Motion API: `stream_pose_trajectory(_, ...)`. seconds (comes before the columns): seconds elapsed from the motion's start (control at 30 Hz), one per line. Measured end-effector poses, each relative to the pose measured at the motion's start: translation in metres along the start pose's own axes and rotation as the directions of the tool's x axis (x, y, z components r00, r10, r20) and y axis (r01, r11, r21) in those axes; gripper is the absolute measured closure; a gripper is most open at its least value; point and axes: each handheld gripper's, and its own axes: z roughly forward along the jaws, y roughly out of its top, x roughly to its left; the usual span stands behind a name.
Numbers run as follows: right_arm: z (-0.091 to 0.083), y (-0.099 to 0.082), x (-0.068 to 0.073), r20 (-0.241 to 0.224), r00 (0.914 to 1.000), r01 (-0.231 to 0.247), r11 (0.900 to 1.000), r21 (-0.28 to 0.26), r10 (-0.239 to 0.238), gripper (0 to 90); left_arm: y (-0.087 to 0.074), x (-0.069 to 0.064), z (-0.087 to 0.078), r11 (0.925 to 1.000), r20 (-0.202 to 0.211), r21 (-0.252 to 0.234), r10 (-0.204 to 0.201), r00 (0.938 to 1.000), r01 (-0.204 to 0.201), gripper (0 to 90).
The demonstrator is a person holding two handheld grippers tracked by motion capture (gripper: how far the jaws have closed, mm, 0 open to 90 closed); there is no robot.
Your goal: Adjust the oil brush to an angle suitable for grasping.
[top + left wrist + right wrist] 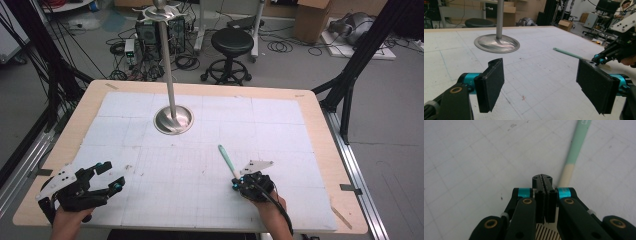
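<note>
Right tongs (542, 179) were pinched shut beside the green stick (576, 145), gripping nothing; left tongs (544, 87) gaped wide. Stick's near end was hidden.

Two hands come in from the near edge, each holding a black two-jaw gripper with teal accents. The left hand (67, 216) sits at the near left, its left gripper (111, 176) angled toward the far right with jaws spread wide apart. The right hand (267, 207) sits at the near right; its right gripper (235, 184) points down and toward the far left, jaws pressed together with nothing between them.
</note>
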Motion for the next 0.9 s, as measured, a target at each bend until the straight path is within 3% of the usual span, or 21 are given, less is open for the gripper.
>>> stream_pose_trajectory(0.23, -0.02, -0.021, -0.01, 0.011, 0.999, -0.043, 0.9991, 0.001, 0.043, 89.8, 0.0, -0.001, 0.001, 1.0, 0.0, 0.004, 0.0, 1.0, 0.0, 23.0)
stream_pose_trajectory(0.53, -0.04, -0.041, -0.029, 0.109, 0.9894, -0.096, 0.9953, -0.007, 0.096, 89.6, -0.001, -0.001, 0.002, 0.9999, 0.001, 0.011, 0.003, 1.0, -0.003, 23.0)
stream_pose_trajectory(0.63, -0.047, -0.046, -0.034, 0.112, 0.9842, -0.131, 0.9897, -0.057, 0.137, 86.2, 0.0, -0.001, 0.002, 0.9999, 0.002, 0.01, 0.003, 1.0, -0.003, 23.0)
stream_pose_trajectory(0.77, -0.068, -0.049, -0.034, 0.092, 0.9783, -0.162, 0.9631, -0.215, 0.185, 75.6, 0.0, -0.001, 0.002, 1.0, 0.005, 0.008, 0.001, 1.0, -0.001, 23.0)
stream_pose_trajectory(0.83, -0.079, -0.049, -0.031, 0.083, 0.9746, -0.175, 0.9391, -0.296, 0.208, 64.6, 0.0, -0.002, 0.002, 1.0, 0.007, 0.005, 0.001, 1.0, -0.001, 23.0)
stream_pose_trajectory(0.9, -0.09, -0.049, -0.027, 0.078, 0.9704, -0.184, 0.9081, -0.376, 0.229, 54.1, 0.0, -0.002, 0.001, 1.0, 0.008, 0.003, 0.002, 1.0, -0.002, 22.9)
